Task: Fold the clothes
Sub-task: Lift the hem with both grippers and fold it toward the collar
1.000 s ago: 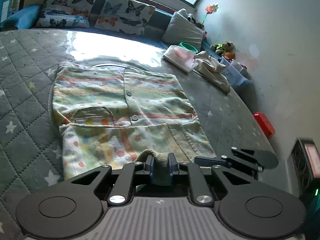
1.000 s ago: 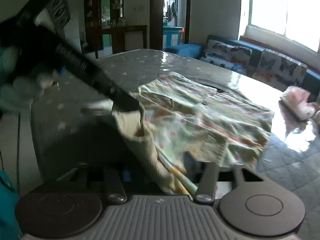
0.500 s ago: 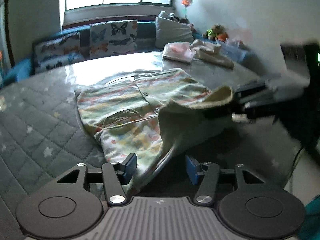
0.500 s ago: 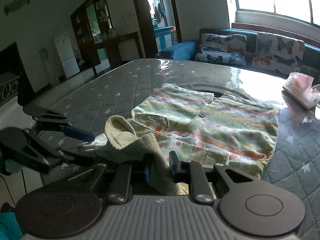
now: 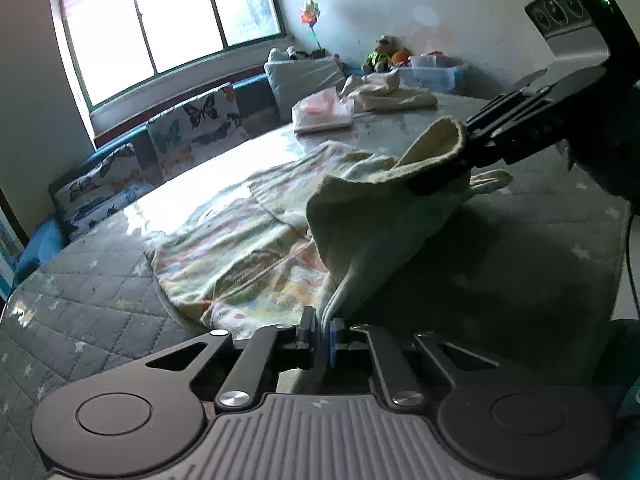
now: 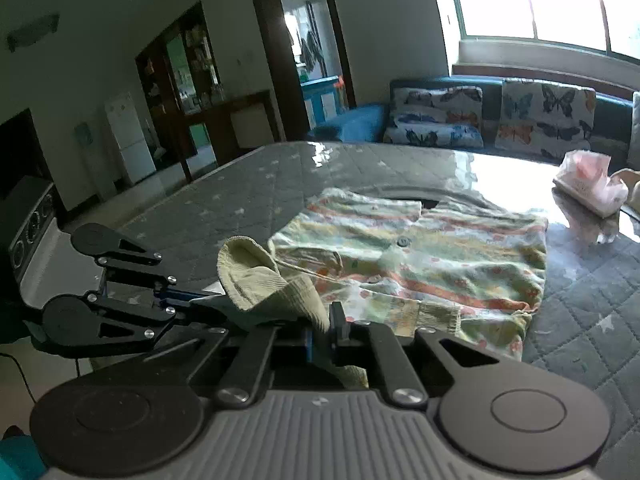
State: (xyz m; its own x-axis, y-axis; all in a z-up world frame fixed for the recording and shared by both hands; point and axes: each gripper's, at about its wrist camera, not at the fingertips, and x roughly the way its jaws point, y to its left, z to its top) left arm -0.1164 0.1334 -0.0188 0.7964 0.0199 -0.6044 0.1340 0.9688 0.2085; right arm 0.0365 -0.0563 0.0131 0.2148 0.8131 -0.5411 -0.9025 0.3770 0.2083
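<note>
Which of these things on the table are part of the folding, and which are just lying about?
In the job:
patterned cardigan, its ribbed hem lifted
left gripper, shut on the hem
right gripper, shut on the hem

Lying about:
pink bundle
cream garment
butterfly cushions
soft toys

The right gripper (image 6: 320, 332) is pinched tight on the ribbed edge of a striped, spotty baby cardigan (image 6: 440, 256). The left gripper (image 6: 208, 300) holds the same edge from the side, lifting it in a bump. The rest of the cardigan lies flat on the grey starry table cover (image 6: 240, 204). A pink folded cloth (image 6: 588, 180) sits far back, near the butterfly pillows (image 6: 440, 116).
</note>
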